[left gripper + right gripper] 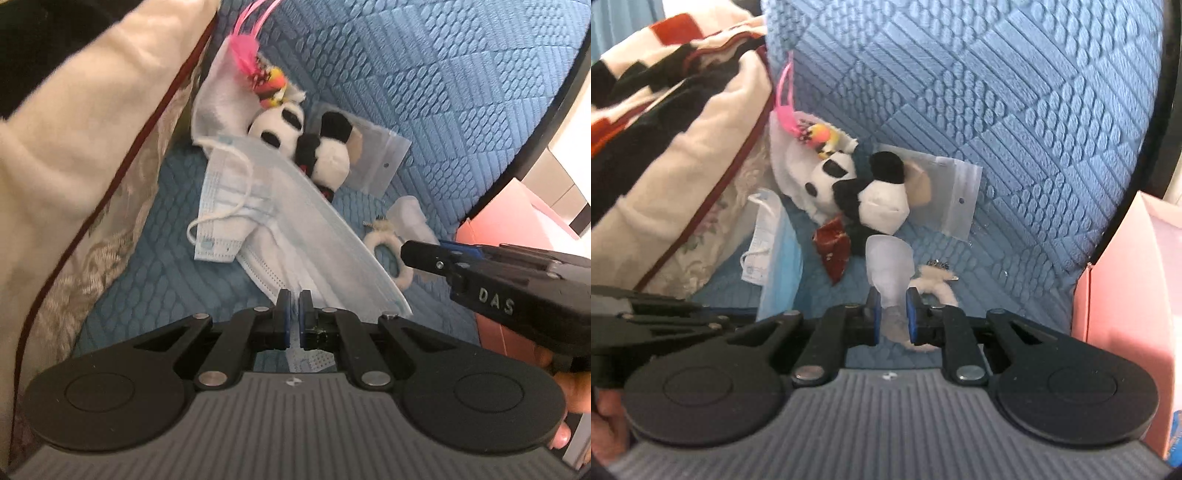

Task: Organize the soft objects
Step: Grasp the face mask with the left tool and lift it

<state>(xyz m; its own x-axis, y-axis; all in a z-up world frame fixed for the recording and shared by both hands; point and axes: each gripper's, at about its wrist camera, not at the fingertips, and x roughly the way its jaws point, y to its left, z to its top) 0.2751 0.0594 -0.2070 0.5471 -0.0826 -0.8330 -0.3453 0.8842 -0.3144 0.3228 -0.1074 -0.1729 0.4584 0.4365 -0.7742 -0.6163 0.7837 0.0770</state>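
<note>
The left gripper (294, 297) is clenched on the near edge of a pale blue pleated surgical face mask (295, 236); the blue pads stand nearly together with the mask edge between them. The mask extends away from the jaws across the blue quilted seat cushion (424, 92), and a second folded mask with white ear loops (225, 206) lies against it. The right gripper (893, 295) grasps a small white translucent soft piece (890, 266), which stands up between its narrowly parted pads. Just beside that piece lies a fluffy white ring with a metal chain (938, 284). A black-and-white plush panda toy (871, 192) rests farther back on the cushion, partly over a clear zip bag (956, 195). A pink feather toy (245, 59) lies behind the panda, on a white cloth. A cream cushion with dark red piping (85, 129) borders the pile on the left. A pink box (1126, 280) stands at the right edge.
</note>
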